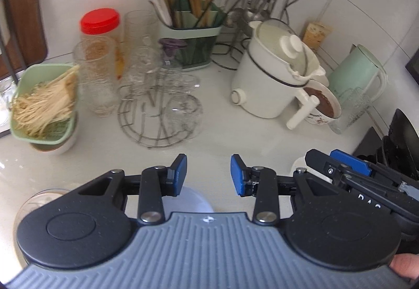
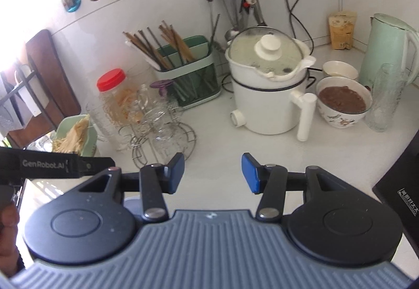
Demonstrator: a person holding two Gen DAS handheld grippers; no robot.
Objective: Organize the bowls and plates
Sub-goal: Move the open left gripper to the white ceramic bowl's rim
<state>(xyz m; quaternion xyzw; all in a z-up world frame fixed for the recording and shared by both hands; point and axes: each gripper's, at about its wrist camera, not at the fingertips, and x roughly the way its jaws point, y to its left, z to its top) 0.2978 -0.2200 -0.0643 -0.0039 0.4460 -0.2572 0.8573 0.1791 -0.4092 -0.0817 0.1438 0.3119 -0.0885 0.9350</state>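
My left gripper (image 1: 208, 175) hangs open over the white counter (image 1: 222, 137) with nothing between its blue pads. A pale plastic bowl (image 1: 195, 201) lies partly hidden under it, and a glass bowl (image 1: 39, 200) shows at the lower left. A green dish of noodles (image 1: 44, 100) is stacked on a white bowl (image 1: 61, 147) at the left. My right gripper (image 2: 212, 173) is also open and empty. Beyond it to the right stands a patterned bowl of brown paste (image 2: 343, 103), with a small white bowl (image 2: 339, 70) behind it.
A white electric pot (image 2: 267, 105) with a glass lid stands mid-counter. A green kettle (image 2: 387, 53) and a tall glass (image 2: 385, 98) are at the right. A wire rack of glasses (image 1: 162, 111), a red-lidded jar (image 1: 100, 24) and a chopstick holder (image 1: 191, 35) crowd the back left. A black stove edge (image 2: 398, 184) borders the right.
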